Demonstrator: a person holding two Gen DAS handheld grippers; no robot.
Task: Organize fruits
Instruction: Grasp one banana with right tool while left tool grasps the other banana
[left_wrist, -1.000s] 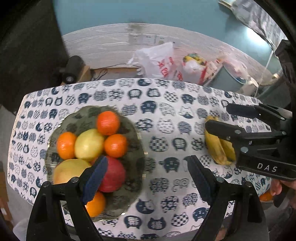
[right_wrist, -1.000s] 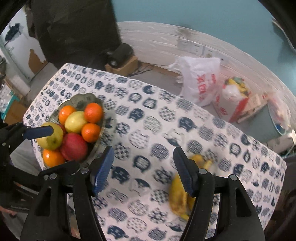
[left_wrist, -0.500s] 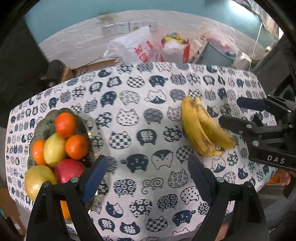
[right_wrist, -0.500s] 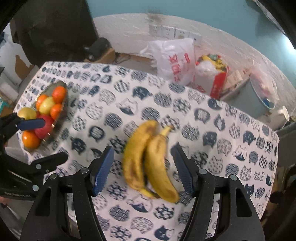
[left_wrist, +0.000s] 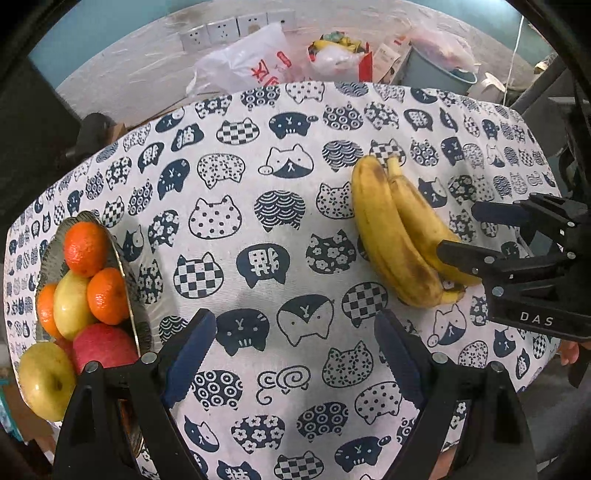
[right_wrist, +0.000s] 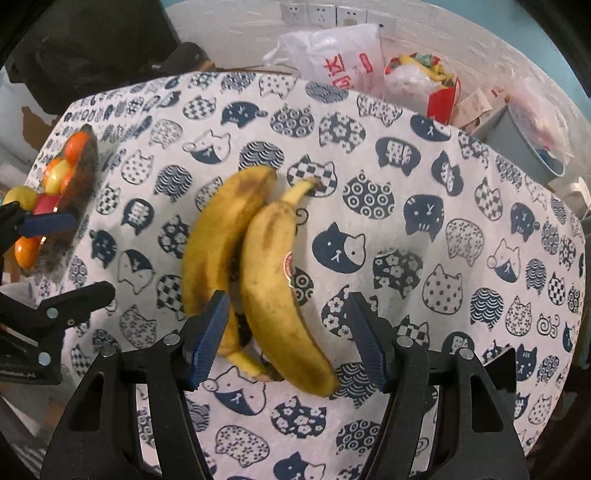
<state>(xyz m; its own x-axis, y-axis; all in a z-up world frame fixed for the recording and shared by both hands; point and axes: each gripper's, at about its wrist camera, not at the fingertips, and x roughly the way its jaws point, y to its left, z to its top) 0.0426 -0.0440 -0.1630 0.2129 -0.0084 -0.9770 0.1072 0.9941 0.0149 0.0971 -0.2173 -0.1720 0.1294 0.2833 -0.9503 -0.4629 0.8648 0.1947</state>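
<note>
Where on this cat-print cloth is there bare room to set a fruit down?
Free: the wide stretch between the fruit bowl and the bananas, and the far strip toward the wall. Crowded: the bowl, piled full, and the bananas' side, where the right tongs hover.

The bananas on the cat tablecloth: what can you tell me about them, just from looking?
The bananas are two ripe yellow fruits with brown bruises and streaks, lying side by side and touching on the cat-print tablecloth. They look joined at the stem end nearest the camera. One carries a small round red sticker. The right gripper hovers open over that end; its pads are not pressing on them.
</note>
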